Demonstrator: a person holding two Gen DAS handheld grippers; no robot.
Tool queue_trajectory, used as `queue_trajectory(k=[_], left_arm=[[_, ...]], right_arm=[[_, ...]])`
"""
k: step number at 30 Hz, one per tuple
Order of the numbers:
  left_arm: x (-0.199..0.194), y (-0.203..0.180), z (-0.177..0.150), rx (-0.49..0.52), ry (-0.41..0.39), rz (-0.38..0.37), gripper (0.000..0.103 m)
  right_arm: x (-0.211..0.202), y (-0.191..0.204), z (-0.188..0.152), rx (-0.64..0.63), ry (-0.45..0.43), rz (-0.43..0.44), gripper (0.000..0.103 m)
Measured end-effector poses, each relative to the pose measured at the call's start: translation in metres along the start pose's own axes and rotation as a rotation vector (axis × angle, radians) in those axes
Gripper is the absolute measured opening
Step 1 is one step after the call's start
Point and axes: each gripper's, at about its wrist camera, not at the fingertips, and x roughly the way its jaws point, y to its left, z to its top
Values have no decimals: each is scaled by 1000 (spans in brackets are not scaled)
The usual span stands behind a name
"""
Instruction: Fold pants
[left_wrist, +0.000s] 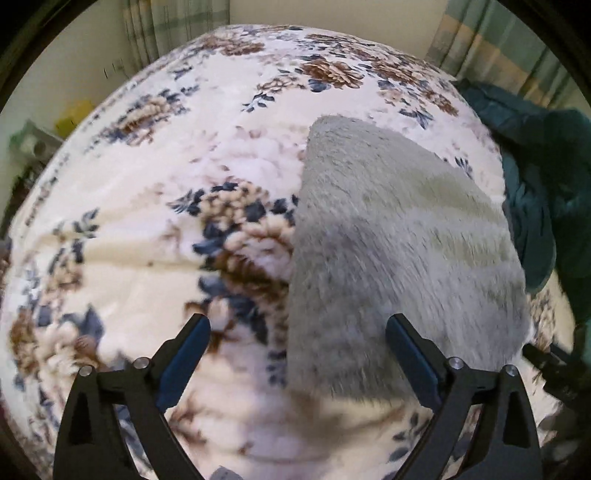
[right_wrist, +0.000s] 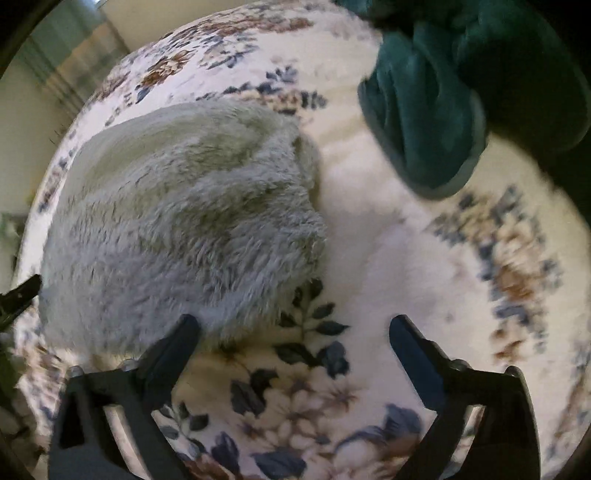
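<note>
Grey fluffy pants (left_wrist: 399, 251) lie folded flat on a bed with a floral blanket (left_wrist: 147, 229). In the left wrist view they stretch away from the lower middle to the upper right. My left gripper (left_wrist: 297, 328) is open and empty, held above the near end of the pants, its right finger over the fabric. In the right wrist view the pants (right_wrist: 184, 229) fill the left half. My right gripper (right_wrist: 295, 328) is open and empty above the blanket (right_wrist: 369, 240), its left finger at the pants' near right edge.
A dark teal garment (left_wrist: 535, 177) is bunched on the bed's right side; it also shows in the right wrist view (right_wrist: 443, 110) at the upper right. Curtains (left_wrist: 498, 48) and a wall stand behind the bed. The other gripper's tip (left_wrist: 554, 365) shows at the right edge.
</note>
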Motion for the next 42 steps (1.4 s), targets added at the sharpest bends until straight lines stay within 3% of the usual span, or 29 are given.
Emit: queue_trajectory(k=[6,13,23,32,42], left_arm=[[-33,-21,-18,65,-32,77,102],[-104,-43,-29,75,-89,80,102],[-248,-72,-60,87,-188,61,102],[-395,-93,-114,106,-289,66,102],[-514,-90,-162,117,-386,59,102]], right_arm=[[-72,7,-23,-52,-104,-105,103],[-155,-18,-51,-38,-140,-73,103],[-325,-52,-98,-69,-268,-65,103],[-486,-77,-168,-98,-374,-31,103],[-648,-90,-247,-101,-481,-34,103]])
